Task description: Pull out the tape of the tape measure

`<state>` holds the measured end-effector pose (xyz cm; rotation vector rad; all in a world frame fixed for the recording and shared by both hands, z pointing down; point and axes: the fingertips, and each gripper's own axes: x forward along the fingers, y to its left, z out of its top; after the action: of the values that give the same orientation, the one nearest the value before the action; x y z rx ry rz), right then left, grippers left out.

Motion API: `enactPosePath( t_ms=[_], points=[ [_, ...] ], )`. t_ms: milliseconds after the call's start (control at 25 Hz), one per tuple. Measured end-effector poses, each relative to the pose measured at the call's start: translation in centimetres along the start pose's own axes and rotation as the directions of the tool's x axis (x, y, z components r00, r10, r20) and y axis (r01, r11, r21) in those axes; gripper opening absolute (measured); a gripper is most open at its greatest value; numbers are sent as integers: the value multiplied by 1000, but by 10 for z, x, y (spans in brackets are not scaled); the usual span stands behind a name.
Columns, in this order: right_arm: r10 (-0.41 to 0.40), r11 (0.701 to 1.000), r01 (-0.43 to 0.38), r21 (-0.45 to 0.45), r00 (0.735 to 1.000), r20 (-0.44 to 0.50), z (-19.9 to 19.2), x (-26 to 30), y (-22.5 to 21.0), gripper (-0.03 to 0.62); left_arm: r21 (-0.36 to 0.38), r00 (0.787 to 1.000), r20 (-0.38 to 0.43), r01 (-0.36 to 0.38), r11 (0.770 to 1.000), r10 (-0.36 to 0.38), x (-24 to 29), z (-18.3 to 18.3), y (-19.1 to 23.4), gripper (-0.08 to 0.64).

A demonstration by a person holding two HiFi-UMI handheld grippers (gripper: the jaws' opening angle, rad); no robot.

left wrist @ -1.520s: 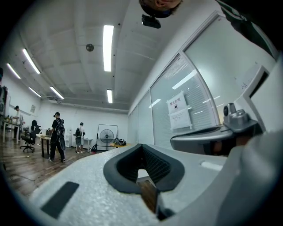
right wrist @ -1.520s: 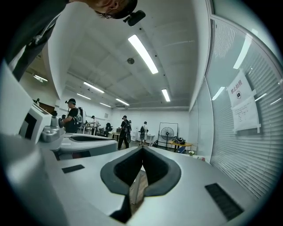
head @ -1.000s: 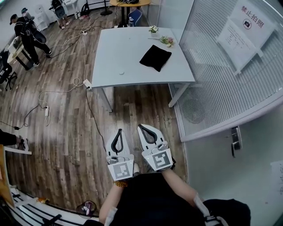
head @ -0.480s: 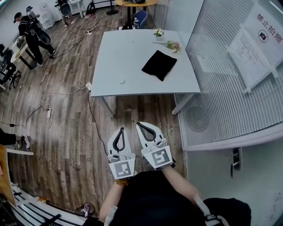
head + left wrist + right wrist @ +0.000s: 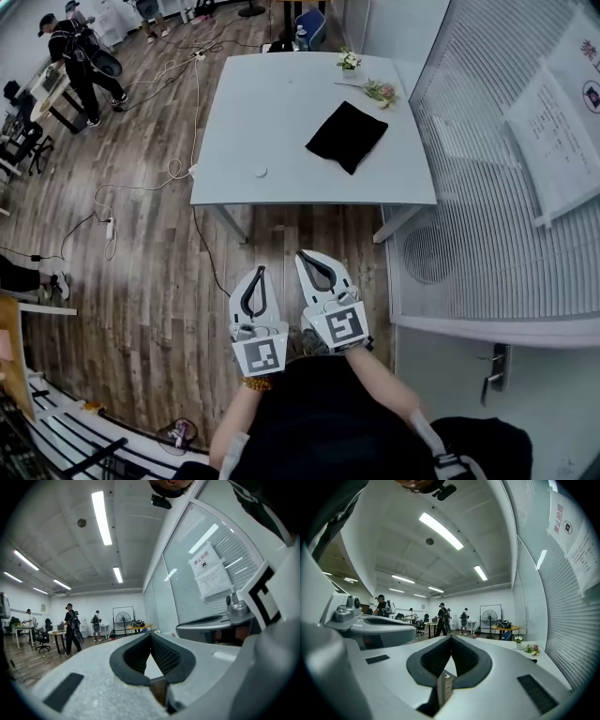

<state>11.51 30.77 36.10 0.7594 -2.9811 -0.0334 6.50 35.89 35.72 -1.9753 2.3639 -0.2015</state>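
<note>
A small white round thing (image 5: 260,172), too small to tell as the tape measure, lies near the front edge of the grey table (image 5: 272,103). Both grippers hang over the wooden floor, close to the person's body and well short of the table. My left gripper (image 5: 258,271) is shut, its tips meeting with nothing between them, as the left gripper view (image 5: 150,633) also shows. My right gripper (image 5: 301,254) stands beside it, likewise shut and empty (image 5: 451,638).
A black cloth (image 5: 346,136) lies on the table's right half, with flowers (image 5: 380,91) and a small pot (image 5: 350,60) at its far edge. Cables (image 5: 141,183) trail over the floor at the left. A blind-covered glass wall (image 5: 506,187) runs along the right. People (image 5: 80,52) stand far left.
The table has come nearer and sits lower in the head view, as the person steps toward it. Both grippers stay shut in front of the body.
</note>
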Motion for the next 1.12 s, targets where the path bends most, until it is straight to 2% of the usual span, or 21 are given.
enactPosePath(
  t_ms=[240,440,720,920,1120],
  points=[
    [16,1000,-16,15,998,-53,-23,11,-15,2,-13,999,-45,-31,999,31,13,-17,6,8],
    [11,1000,-9,26,996,-94,-37,32,-23,2,-30,997,-76,-31,999,28,32,-34,18,8],
    [-7,1000,5,-15,993,-118,-40,73,-45,2,-48,998,-60,12,999,-15,88,-40,36,8],
    [-30,999,25,-33,990,-141,-36,114,-66,2,-28,997,-37,66,997,-67,135,-38,55,8],
    [-39,998,30,-56,985,-166,-37,159,-72,2,-43,997,-37,68,997,-70,169,-43,89,8]
  ],
)
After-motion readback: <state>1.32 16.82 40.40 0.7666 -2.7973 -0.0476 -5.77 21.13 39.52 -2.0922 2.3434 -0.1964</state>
